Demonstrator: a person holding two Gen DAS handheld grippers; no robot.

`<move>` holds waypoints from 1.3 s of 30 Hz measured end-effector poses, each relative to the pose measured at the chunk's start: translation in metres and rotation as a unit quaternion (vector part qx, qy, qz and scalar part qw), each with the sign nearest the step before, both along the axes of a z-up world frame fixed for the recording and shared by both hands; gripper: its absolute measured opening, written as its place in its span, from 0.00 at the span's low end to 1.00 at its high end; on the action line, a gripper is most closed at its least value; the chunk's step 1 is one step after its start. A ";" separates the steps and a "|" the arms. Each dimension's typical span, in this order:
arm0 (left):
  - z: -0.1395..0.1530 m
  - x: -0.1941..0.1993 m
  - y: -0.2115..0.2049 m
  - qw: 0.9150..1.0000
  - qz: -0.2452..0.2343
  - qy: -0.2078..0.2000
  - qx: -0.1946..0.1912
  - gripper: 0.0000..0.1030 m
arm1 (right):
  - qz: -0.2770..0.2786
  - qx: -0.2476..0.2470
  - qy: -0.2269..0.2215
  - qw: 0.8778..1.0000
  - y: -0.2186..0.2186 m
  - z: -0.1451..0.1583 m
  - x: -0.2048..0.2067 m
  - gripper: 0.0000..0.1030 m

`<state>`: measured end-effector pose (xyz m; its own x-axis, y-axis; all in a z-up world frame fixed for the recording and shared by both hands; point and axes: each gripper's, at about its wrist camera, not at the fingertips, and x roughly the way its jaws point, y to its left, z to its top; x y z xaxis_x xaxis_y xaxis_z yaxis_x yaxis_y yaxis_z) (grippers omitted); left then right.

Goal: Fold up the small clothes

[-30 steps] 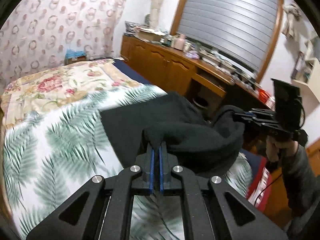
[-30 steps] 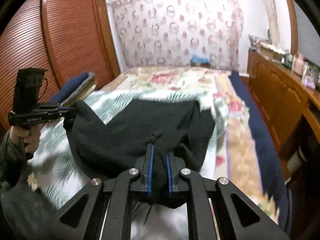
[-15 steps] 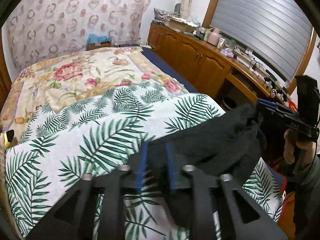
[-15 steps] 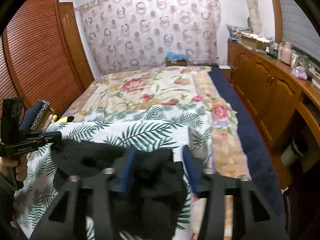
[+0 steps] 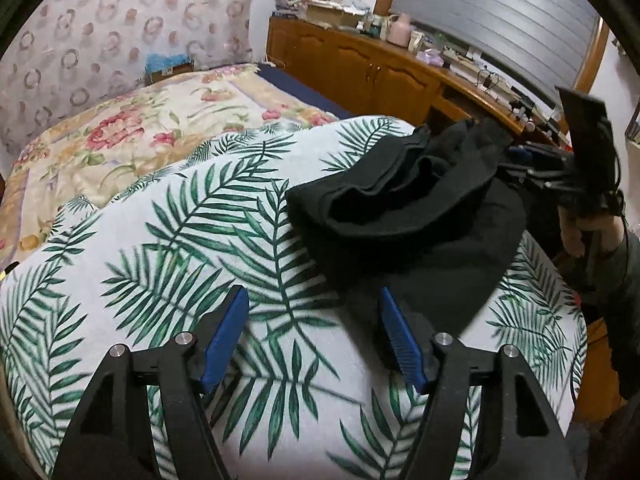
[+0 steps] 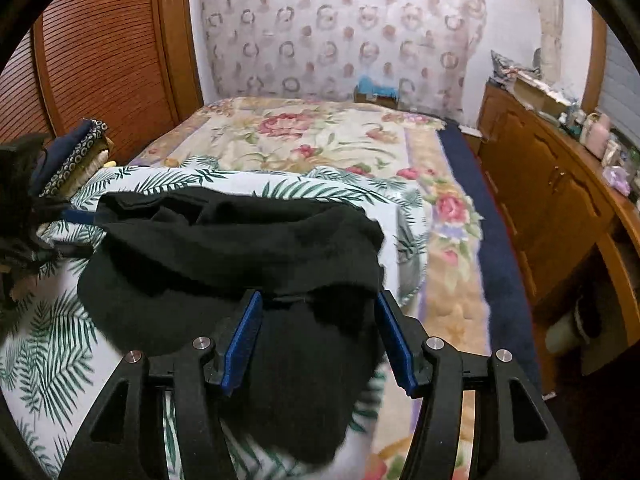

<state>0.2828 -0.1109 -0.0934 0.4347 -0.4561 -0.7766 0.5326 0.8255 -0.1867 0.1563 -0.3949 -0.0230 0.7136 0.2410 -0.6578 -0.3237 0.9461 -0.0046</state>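
Both views are lit by soft, even indoor light with no glare, and only faint shadows fall on the bed (image 5: pixel 160 248) beneath the black garment (image 5: pixel 408 216). Fisheye distortion bends the room around the bed, with dark vignetting in the corners. The garment's near edge and the leaf print beside it are slightly motion-blurred.

Both wrist cameras looked steeply down, close over the palm-leaf cover (image 5: pixel 168 264), sharing the black garment (image 6: pixel 240 248) there.
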 end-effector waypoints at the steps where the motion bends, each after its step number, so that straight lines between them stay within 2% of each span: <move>1: -0.001 0.005 -0.003 1.000 -0.001 0.001 0.000 0.67 | 0.008 0.004 -0.001 1.000 0.002 0.002 0.004 0.54; 3: -0.002 0.016 -0.008 1.000 0.002 0.001 -0.002 0.67 | 0.013 0.011 -0.007 1.000 0.004 0.007 0.018 0.41; 5: 0.002 0.027 -0.010 1.000 0.012 -0.009 -0.012 0.67 | -0.011 0.023 -0.014 1.000 0.000 0.012 0.030 0.35; 8: 0.008 0.048 -0.005 0.998 0.058 -0.030 -0.016 0.67 | -0.080 0.030 -0.029 0.996 -0.017 0.019 0.043 0.34; 10: 0.009 0.060 0.004 0.995 0.091 -0.027 -0.024 0.67 | -0.103 0.029 -0.034 0.994 -0.026 0.021 0.041 0.34; 12: 0.008 0.063 0.011 0.994 0.098 -0.021 -0.032 0.67 | -0.106 0.025 -0.029 0.994 -0.027 0.020 0.037 0.34; 14: 0.009 0.059 0.014 0.995 0.095 -0.024 -0.031 0.67 | -0.100 0.027 -0.022 0.994 -0.022 0.020 0.028 0.42; 16: 0.010 0.054 0.014 0.996 0.084 -0.024 -0.031 0.67 | -0.080 0.031 -0.014 0.996 -0.014 0.018 0.019 0.64; 19: 0.009 0.046 0.005 0.997 0.061 -0.015 -0.036 0.67 | -0.059 0.037 0.001 0.998 -0.007 0.018 0.010 0.78; 23: 0.000 0.041 -0.009 0.999 0.032 -0.004 -0.026 0.67 | -0.060 0.034 0.042 0.997 -0.015 -0.001 0.028 0.79; 26: -0.011 0.046 -0.019 0.999 0.024 0.018 -0.022 0.67 | -0.052 0.063 0.066 0.994 -0.020 -0.010 0.037 0.79; 27: -0.010 0.046 -0.021 1.000 0.021 0.007 -0.018 0.67 | -0.048 0.070 0.070 0.994 -0.026 -0.005 0.045 0.79; 30: -0.010 0.048 -0.026 1.000 0.015 0.004 -0.016 0.67 | -0.037 0.082 0.074 0.993 -0.030 -0.002 0.048 0.72; 31: -0.010 0.049 -0.027 1.000 0.014 0.004 -0.018 0.67 | -0.030 0.083 0.071 0.994 -0.032 0.001 0.048 0.59; 32: -0.010 0.049 -0.028 1.000 0.011 0.004 -0.019 0.65 | -0.018 0.089 0.073 0.993 -0.032 0.002 0.048 0.55; 34: -0.011 0.051 -0.030 0.999 -0.006 0.013 -0.036 0.40 | -0.010 0.082 0.065 0.994 -0.033 -0.004 0.048 0.39; 35: -0.011 0.052 -0.030 0.999 -0.007 0.018 -0.044 0.38 | -0.002 0.079 0.062 0.995 -0.033 -0.006 0.047 0.34; 36: -0.011 0.054 -0.030 0.999 -0.006 0.021 -0.047 0.25 | 0.000 0.078 0.059 0.995 -0.034 -0.009 0.047 0.26; 37: -0.010 0.054 -0.028 0.998 -0.008 0.025 -0.056 0.19 | 0.005 0.078 0.053 0.996 -0.035 -0.007 0.045 0.23; 39: -0.005 0.052 -0.024 0.997 -0.008 0.027 -0.070 0.14 | 0.009 0.065 0.040 0.997 -0.032 -0.008 0.038 0.21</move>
<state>0.3344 -0.1347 -0.0985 0.3865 -0.5680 -0.7266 0.5316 0.7810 -0.3278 0.1944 -0.4268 -0.0308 0.6546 0.3410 -0.6747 -0.3352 0.9309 0.1453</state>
